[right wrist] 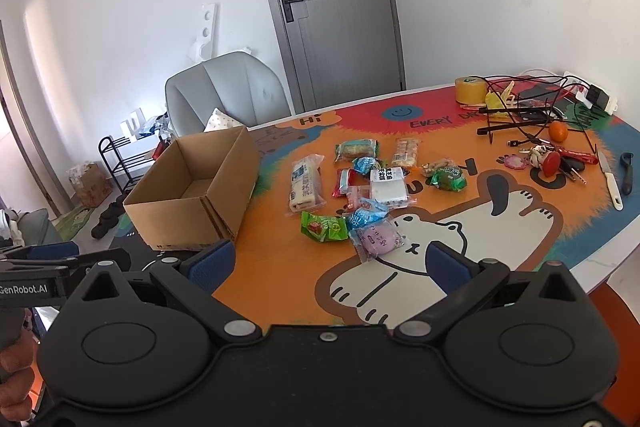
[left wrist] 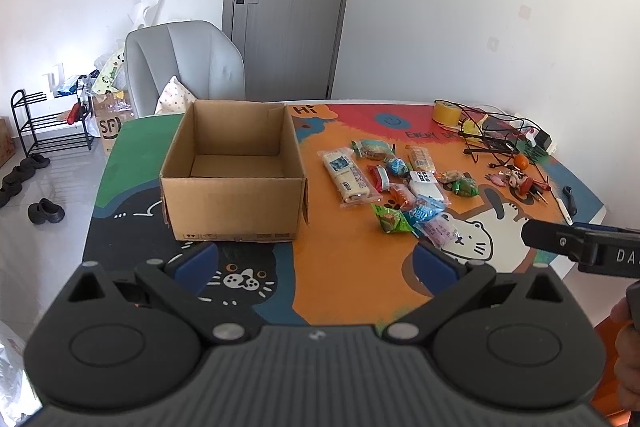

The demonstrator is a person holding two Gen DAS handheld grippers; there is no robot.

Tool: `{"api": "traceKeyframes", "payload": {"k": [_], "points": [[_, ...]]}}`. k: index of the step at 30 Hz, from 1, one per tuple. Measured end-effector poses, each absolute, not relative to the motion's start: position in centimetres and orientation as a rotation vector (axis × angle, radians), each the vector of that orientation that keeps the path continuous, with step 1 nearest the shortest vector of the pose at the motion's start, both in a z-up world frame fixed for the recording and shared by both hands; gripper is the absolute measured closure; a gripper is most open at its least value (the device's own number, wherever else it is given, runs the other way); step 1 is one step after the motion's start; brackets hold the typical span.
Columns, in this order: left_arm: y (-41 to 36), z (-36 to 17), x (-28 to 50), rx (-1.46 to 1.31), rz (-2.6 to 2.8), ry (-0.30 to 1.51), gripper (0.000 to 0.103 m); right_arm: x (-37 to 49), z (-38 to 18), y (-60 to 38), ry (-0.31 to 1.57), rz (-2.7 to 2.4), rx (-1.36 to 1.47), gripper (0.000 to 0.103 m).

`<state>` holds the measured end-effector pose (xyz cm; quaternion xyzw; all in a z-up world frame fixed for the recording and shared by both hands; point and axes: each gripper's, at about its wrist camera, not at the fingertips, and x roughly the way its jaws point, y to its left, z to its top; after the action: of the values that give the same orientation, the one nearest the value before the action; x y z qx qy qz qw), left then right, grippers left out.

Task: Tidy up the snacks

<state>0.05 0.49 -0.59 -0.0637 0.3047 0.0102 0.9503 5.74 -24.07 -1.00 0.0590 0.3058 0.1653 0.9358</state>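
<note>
Left wrist view: the left gripper (left wrist: 316, 261) hangs above the near edge of the cartoon-printed table (left wrist: 348, 279) with its blue-padded fingers (left wrist: 196, 263) spread wide apart and nothing between them. The open cardboard box (left wrist: 234, 171) sits at about 11 o'clock from it, upright and with nothing showing inside. The snacks (left wrist: 394, 191) lie in a loose heap at about 1 o'clock, just beside the box but not touching it; a long pale packet (left wrist: 349, 179) is nearest the box. The right gripper (right wrist: 328, 261) is likewise held open and holds nothing, over the near side of the table. In its view a pink packet (right wrist: 377, 238) lies at 12 o'clock just beyond the fingers, a green packet (right wrist: 323, 227) beside it, and the box at 10 o'clock. At 2 o'clock, well apart from the snacks, are a tape roll (right wrist: 471, 89), tangled cables (right wrist: 528, 103), an orange (right wrist: 557, 131) and keys (right wrist: 560, 163).
</note>
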Motion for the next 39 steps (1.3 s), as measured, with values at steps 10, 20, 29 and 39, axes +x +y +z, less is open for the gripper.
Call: {"api": "traceKeyframes", "payload": {"k": [10,20,29,39], "points": [[0.59,-0.59,0.07,-0.135,0.022,0.616,0.0,5.8,-0.81,-24.14,0.62,0.331,0.111,0.0],[0.49,-0.54,0.11,-0.134,0.02,0.615,0.0,5.8,-0.74,-24.31,0.616,0.33,0.109,0.0],[0.57,-0.41,0.07,-0.136,0.017,0.611,0.0,6.0,-0.7,-24.72,0.611,0.323,0.111,0.0],[0.51,-0.36,0.05,-0.137,0.015,0.612,0.0,5.98,-0.85,-24.57,0.614,0.324,0.106,0.0]]}}
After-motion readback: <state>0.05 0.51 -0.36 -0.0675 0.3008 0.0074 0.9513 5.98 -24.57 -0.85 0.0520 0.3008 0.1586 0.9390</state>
